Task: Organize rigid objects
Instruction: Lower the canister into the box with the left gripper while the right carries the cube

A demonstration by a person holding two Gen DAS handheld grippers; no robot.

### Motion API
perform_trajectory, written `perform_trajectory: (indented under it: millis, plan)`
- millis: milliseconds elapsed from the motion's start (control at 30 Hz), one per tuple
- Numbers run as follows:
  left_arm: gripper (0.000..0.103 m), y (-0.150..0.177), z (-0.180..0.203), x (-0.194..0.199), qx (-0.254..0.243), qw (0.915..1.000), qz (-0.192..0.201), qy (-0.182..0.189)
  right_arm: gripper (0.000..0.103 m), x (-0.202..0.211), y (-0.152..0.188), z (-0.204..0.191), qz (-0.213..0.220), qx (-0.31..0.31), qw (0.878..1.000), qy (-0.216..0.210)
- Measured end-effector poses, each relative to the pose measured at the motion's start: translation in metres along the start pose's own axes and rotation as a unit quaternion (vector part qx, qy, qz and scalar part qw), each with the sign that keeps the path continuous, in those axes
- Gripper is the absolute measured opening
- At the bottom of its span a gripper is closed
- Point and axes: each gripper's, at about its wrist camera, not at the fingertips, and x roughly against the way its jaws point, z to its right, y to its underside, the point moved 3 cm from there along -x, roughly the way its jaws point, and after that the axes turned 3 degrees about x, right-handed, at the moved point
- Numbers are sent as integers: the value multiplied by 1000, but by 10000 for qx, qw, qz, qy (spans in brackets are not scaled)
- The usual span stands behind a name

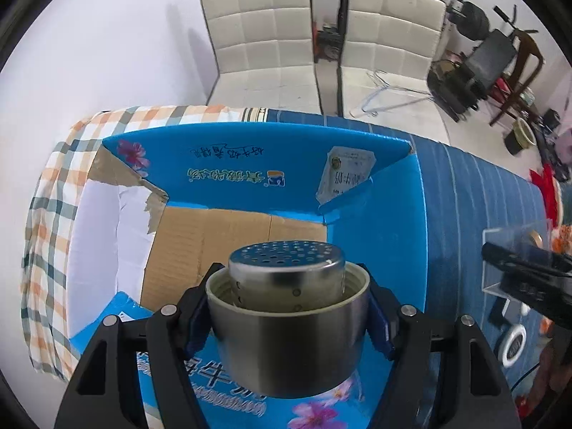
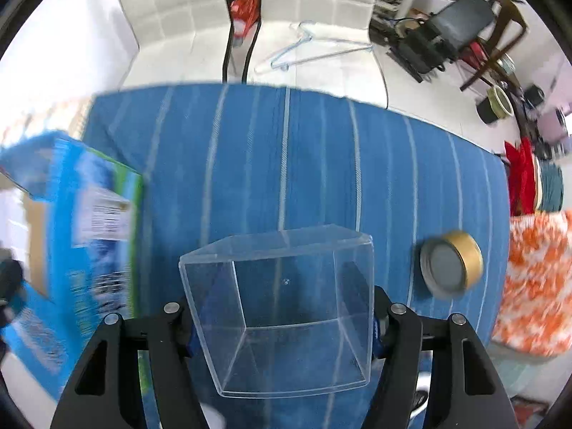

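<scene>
Steel cup (image 1: 286,336) with a perforated insert (image 1: 286,268) standing in it sat between the blue pads of our left hand-held gripper (image 1: 287,321), whose jaws stood part open and pressed on the cup's sides. We held it above the near edge of an open blue carton (image 1: 379,243), so the brown cardboard floor of the carton lay just beyond the cup.

Only the left view showed us the inside of that carton, its torn flap and the checked cloth (image 1: 53,214) at its far side. At the right edge of the same view we saw our right hand-held gripper (image 1: 525,271) from the side, dark and partly blurred, with a corner of a clear box (image 1: 514,236) at it, and a white ring (image 1: 513,345) lying on the striped blue cloth (image 1: 464,196) of the desk.

The right view gave us what the left could not: the clear box (image 2: 282,307) whole, lying between the pads of the right hand-held gripper (image 2: 282,325), which gripped its two side walls with the jaws about half apart. A gold tin (image 2: 452,264) lay on its side on the blue cloth (image 2: 286,157) to the right of the box, apart from it. The carton (image 2: 85,236) showed there only as a blurred outer wall at the left, well apart from the box.
</scene>
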Motion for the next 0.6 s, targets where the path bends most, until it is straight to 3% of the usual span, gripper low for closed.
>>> perform_trajectory:
  millis: [200,367,600]
  plan:
    - [69,3,-33,21,-340,9992,-63,218,68,75,23,-30,488,-247,9980,-312]
    - [69,1,-72,26,-397,9990,-27,219,68,122,28,-84,727,-308,9945,-687]
    - [69,1,-117,2,-261,9991,-231,245,68,102,19,-174,686,-341,9937,-820]
